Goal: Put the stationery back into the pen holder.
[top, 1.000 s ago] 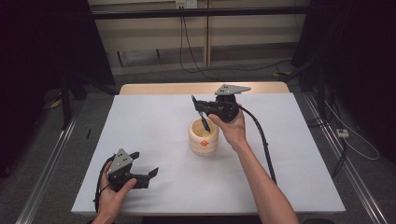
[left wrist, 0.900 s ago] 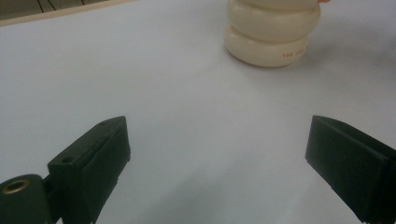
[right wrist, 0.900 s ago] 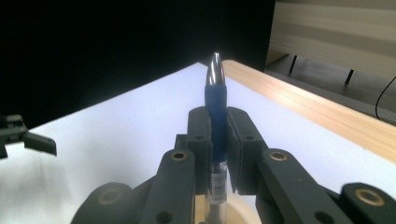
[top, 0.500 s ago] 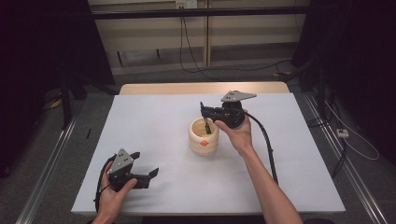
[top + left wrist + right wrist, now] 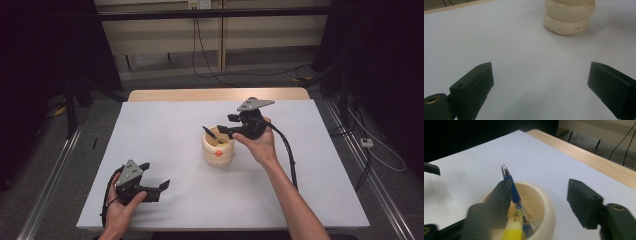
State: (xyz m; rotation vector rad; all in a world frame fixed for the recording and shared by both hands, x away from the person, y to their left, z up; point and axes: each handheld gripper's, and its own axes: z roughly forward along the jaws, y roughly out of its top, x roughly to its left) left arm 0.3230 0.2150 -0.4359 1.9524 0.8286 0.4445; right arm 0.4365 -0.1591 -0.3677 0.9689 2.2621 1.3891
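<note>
A cream ribbed cup (image 5: 218, 150) stands mid-table; its base shows in the left gripper view (image 5: 570, 17). A blue pen (image 5: 212, 135) with a silver tip stands tilted in the cup (image 5: 544, 205), beside something yellow (image 5: 510, 232). My right gripper (image 5: 226, 125) hovers just over the rim and has just been opening. The pen (image 5: 515, 195) lies along one jaw's inner face in the right gripper (image 5: 540, 192), and the other jaw stands well off it. My left gripper (image 5: 156, 176) rests open at the table's front left, with nothing between its jaws (image 5: 540, 75).
The white table top (image 5: 300, 190) has a bare wooden strip (image 5: 215, 95) along its far edge. The right gripper's cable (image 5: 287, 150) trails over the table beside the forearm. Dark floor and cables lie beyond the table.
The right gripper's jaws have spread apart and let go of the pen, which now leans in the cup. That hand shifted slightly right. The left gripper has not moved.
</note>
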